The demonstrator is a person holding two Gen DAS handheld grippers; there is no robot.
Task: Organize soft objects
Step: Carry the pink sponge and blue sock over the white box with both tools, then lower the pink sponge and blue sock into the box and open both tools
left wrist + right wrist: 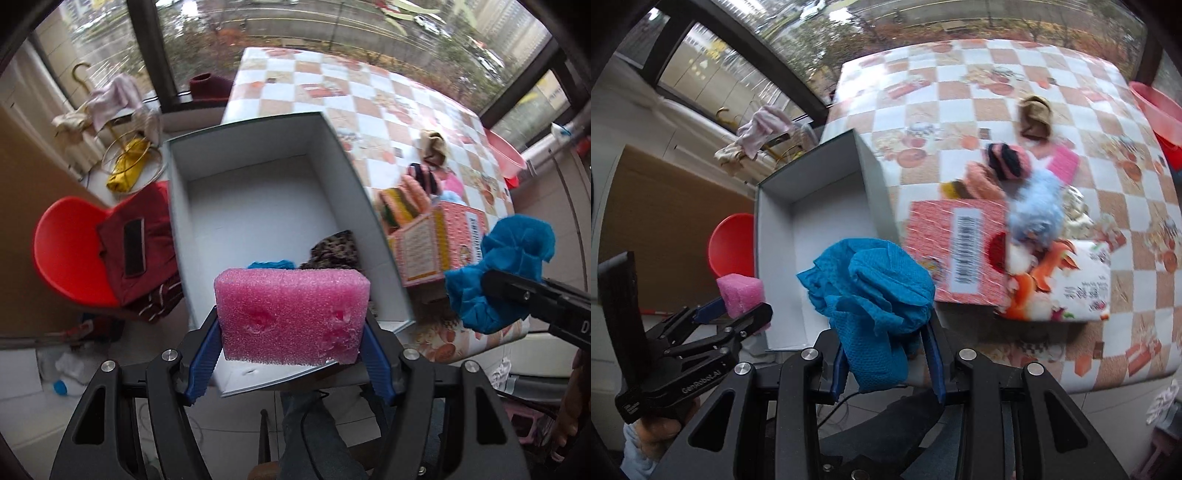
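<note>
Closest to you, your left gripper (293,354) pinches the pink rectangular foam sponge (291,314) by its two short ends, with the blue fingers (201,362) pressed on each side; the sponge hangs over the near edge of the open grey cardboard box with white inside (251,184), and its long axis runs from left to right in the left wrist view, across the box's near wall, with the broad dented face turned toward the camera. Your right gripper (886,360) is closed on the crumpled blue mesh cloth (875,295); the cloth stands up from the fingers as a loose bunch with no clear long axis, and it hangs near the box's right corner, partly over the table with the checked orange and white cover (997,96). I think the main danger is the release: if you let the sponge go here, it may land on the box rim and tip out to the floor, because only part of it is above the inside. The cloth could catch on a ribbed finger and not fall freely. Inside the box, a dark patterned fabric piece (332,251) and another blue piece (271,264) already lie at the near wall, so the sponge may rest on them crookedly. Farther away, the pink printed carton with more soft things (436,247) stands just beside the box, and a wide swing of your right hand could knock it.
</note>
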